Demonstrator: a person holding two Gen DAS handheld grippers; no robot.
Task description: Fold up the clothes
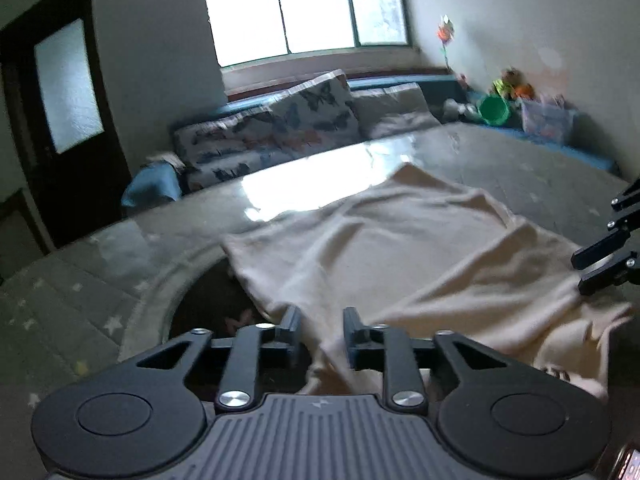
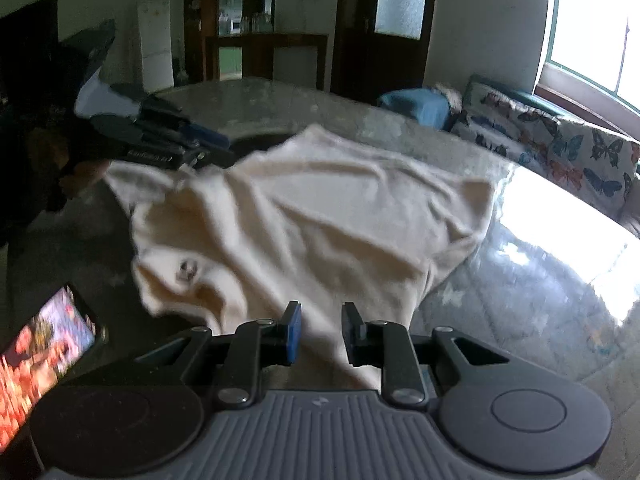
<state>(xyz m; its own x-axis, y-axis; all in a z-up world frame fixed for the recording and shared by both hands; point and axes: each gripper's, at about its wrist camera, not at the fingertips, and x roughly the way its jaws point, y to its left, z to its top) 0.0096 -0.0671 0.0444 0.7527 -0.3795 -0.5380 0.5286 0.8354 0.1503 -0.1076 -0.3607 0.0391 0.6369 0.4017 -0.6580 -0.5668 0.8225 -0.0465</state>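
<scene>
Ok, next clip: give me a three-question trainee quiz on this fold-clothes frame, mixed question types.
1. True or false: the cream garment lies spread on the glossy table.
2. Multiple choice: what lies at the table's near-left edge in the right wrist view? A) a lit phone B) a mug C) scissors
3. Short answer: is cloth between the fingers of both the left gripper and the right gripper?

Key: 1 true; 2 A; 3 yes, cloth runs between both pairs, though the jaws show a gap, so a firm grip can't be confirmed.

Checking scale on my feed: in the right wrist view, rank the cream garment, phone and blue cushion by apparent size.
1. cream garment
2. phone, though nearness to the camera inflates it
3. blue cushion
</scene>
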